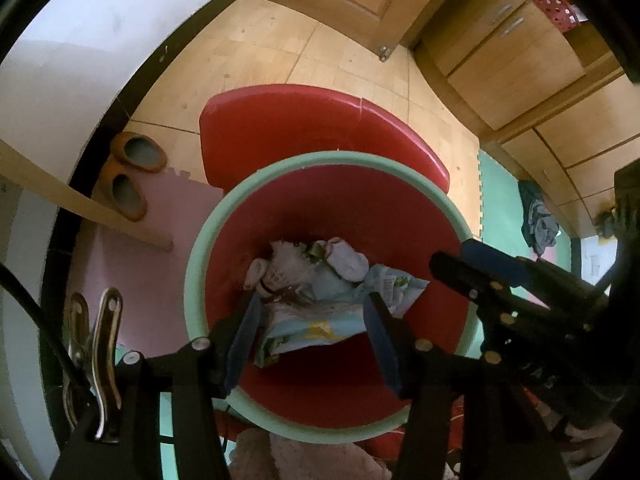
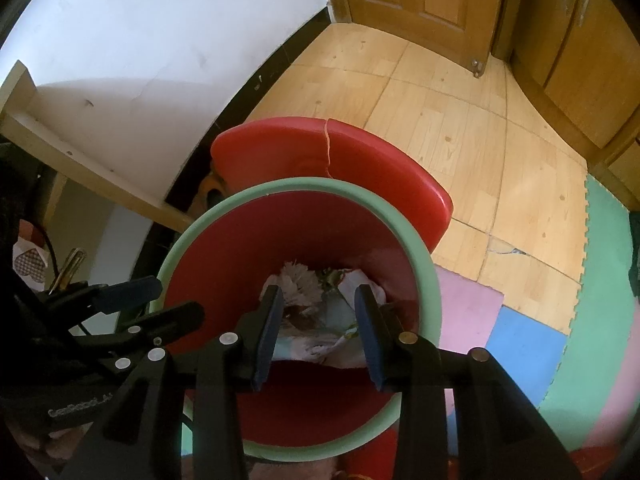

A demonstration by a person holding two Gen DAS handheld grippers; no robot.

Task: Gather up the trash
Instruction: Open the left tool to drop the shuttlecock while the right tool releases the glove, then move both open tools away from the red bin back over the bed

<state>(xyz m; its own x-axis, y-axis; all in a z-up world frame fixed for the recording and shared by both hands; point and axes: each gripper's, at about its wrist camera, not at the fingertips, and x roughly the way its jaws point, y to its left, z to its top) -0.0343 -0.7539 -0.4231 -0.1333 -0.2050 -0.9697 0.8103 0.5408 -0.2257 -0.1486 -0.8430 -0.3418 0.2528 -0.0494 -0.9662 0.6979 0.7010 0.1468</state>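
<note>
Faint embossed lettering on left tool (image 2: 132, 304) body, too blurred to read.

The bottom of the red bin (image 1: 332, 208) is hidden under crumpled trash (image 1: 320, 280). The far bin rim (image 2: 316, 184) hides part of the red lid (image 2: 332, 152). The small print on the wrappers cannot be read.

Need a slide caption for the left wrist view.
Both hand-held grippers open above the red bin, crumpled wrappers and tissue lying inside.
</note>
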